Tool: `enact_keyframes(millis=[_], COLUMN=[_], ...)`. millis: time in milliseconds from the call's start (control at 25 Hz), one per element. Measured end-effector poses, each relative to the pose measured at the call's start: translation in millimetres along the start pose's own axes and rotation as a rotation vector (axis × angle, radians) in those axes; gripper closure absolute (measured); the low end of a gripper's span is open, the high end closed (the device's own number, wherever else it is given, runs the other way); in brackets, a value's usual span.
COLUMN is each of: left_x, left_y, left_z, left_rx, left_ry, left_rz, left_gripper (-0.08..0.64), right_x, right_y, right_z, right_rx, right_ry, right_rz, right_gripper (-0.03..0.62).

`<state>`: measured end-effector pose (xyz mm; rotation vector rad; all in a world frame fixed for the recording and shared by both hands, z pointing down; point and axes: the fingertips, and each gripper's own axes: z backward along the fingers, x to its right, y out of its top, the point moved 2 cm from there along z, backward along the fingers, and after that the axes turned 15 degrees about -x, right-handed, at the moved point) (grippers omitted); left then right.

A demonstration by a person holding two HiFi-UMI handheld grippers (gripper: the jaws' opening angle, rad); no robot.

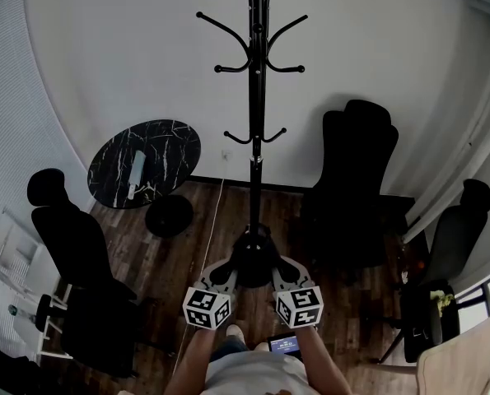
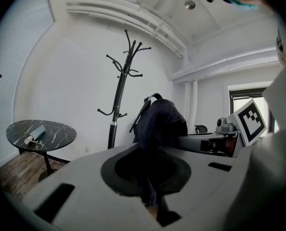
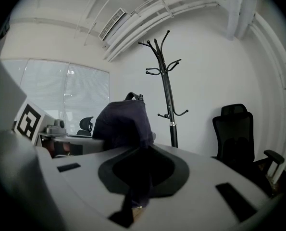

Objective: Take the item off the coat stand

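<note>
A tall black coat stand (image 1: 257,97) rises against the white wall, and all its visible hooks are bare. The stand also shows in the left gripper view (image 2: 119,100) and the right gripper view (image 3: 167,95). A dark backpack (image 1: 253,257) hangs low in front of the stand's foot, between my two grippers. My left gripper (image 1: 226,272) is shut on the bag's dark fabric (image 2: 159,121) from the left. From the right, my right gripper (image 1: 279,271) is shut on the same bag (image 3: 123,121). Cloth fills the gap between each pair of jaws.
A round black marble table (image 1: 144,163) with a pale roll on it stands at the left of the stand. Black office chairs stand at the right (image 1: 356,188), far right (image 1: 450,245) and left (image 1: 76,245). The floor is dark wood.
</note>
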<state>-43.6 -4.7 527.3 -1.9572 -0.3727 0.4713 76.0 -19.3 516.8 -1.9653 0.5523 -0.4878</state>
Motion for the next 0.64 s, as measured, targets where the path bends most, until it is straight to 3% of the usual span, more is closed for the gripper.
enact_keyframes(millis=[640], left_x=[-3.8], left_y=[-3.8], left_z=[-2.6], left_rx=[-0.013], left_ry=[0.01], left_rz=[0.005], left_gripper=[0.531], right_x=[1.1], right_y=[-3.6], right_z=[-6.4], right_rx=[-0.018], right_ry=[0.012], right_rz=[-0.006], right_gripper=[0.561])
